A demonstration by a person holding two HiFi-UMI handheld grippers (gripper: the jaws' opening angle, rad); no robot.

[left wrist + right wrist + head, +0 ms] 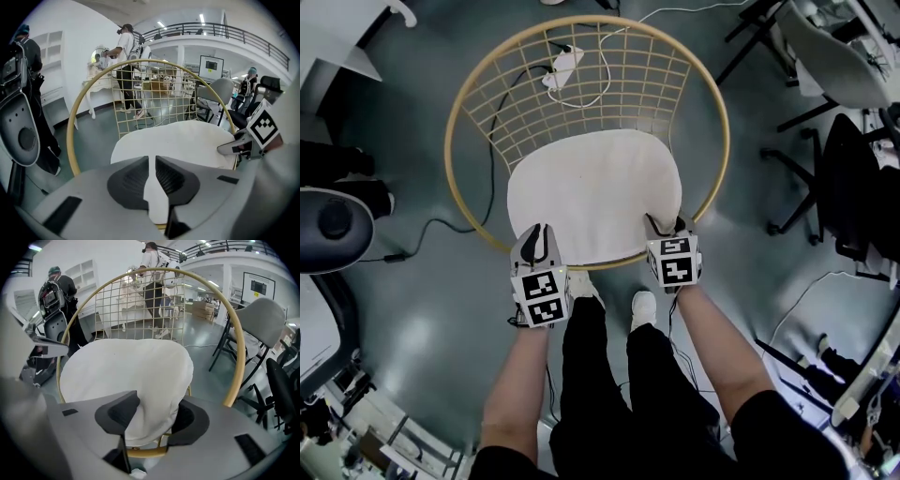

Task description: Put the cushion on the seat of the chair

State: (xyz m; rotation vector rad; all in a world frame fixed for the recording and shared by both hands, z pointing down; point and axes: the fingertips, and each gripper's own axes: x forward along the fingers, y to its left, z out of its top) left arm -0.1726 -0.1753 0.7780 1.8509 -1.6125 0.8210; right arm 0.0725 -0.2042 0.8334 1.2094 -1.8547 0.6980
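Note:
A white cushion [591,192] [187,140] [126,371] lies flat on the seat of a round chair with a gold rim [448,150] [70,136] [239,352] and a wire-grid back. My left gripper [539,232] [151,161] is at the cushion's front left edge, its jaws nearly together with only a thin slit; no fabric is pinched. My right gripper [666,225] [158,401] is at the front right edge. Its jaws stand apart around the cushion's rim without pressing it. The right gripper [248,140] also shows in the left gripper view, and the left gripper [47,350] in the right one.
A power strip [562,67] and cables lie on the floor behind the chair's back. Black office chairs [844,178] stand to the right, a dark rounded machine [333,220] to the left. My shoes [642,305] are just before the chair. People stand far behind.

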